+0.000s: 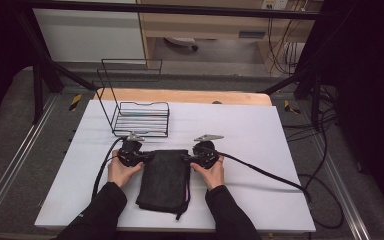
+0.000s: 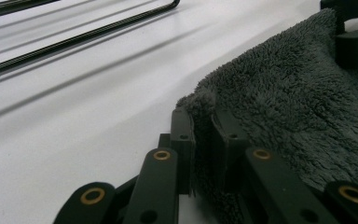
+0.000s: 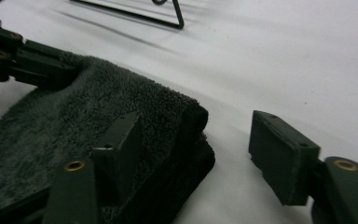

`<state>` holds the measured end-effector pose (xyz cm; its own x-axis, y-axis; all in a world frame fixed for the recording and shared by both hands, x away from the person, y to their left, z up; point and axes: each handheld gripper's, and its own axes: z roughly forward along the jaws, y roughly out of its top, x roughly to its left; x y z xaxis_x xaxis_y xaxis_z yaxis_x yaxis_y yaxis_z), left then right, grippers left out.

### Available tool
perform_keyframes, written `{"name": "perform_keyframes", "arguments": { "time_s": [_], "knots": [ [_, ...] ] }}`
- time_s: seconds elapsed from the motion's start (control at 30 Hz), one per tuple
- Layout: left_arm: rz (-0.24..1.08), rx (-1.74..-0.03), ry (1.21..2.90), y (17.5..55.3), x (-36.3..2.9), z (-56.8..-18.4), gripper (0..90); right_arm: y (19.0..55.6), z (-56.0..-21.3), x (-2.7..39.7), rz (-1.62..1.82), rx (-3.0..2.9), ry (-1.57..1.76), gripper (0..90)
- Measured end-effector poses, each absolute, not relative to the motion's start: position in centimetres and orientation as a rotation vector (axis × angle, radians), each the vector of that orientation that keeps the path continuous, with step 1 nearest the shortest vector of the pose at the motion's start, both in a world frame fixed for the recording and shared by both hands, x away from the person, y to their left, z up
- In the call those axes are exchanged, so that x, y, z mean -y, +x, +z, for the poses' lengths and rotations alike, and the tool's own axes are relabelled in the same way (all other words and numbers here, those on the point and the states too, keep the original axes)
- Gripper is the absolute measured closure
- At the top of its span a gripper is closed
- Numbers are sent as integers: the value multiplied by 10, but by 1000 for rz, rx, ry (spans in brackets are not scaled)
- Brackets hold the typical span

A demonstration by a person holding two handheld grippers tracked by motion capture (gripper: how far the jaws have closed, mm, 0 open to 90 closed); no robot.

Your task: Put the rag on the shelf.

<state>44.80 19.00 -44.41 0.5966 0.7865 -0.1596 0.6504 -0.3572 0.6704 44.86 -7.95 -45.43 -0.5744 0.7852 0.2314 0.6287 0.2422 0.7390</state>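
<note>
1. Your left hand-held gripper (image 2: pixel 200 140): jaws closed on the towel (image 1: pixel 163 179)'s far left corner.
2. Your right hand-held gripper (image 3: pixel 191 149): jaws wide apart, straddling the far right corner w/o clamping.
3. Towel lies folded on bench (image 1: pixel 260 130), near wire rack (image 1: pixel 141 118).

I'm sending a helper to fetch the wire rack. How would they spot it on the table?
Start at the white table and look to its far left part, beyond the dark folded towel. The wire rack stands there: thin black wire, see-through, with a tall upright back frame, unlike the soft, flat towel.
</note>
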Motion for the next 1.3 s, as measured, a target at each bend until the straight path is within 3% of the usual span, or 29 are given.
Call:
{"name": "perform_keyframes", "arguments": {
  "time_s": [0.13, 0.2, 0.4, 0.47, 0.57, 1.3],
  "knots": [
    [238, -1126, 2109, 449, -191, -444, 797, 448, -456, 79, 1241, -2344, 1349, 484],
    [236, -1128, 2108, 449, -191, -444, 797, 448, -455, 79, 1245, -2365, 1360, 563],
    [232, -1129, 2105, 449, -191, -444, 798, 446, -455, 78, 1256, -2379, 1384, 630],
    [235, -1123, 2104, 449, -192, -445, 798, 446, -455, 78, 1272, -2393, 1406, 715],
    [234, -1124, 2099, 448, -192, -445, 801, 446, -456, 77, 1291, -2404, 1429, 767],
    [263, -1079, 2005, 430, -203, -419, 822, 430, -428, 85, 1428, -2343, 1382, 800]
  ]
}}
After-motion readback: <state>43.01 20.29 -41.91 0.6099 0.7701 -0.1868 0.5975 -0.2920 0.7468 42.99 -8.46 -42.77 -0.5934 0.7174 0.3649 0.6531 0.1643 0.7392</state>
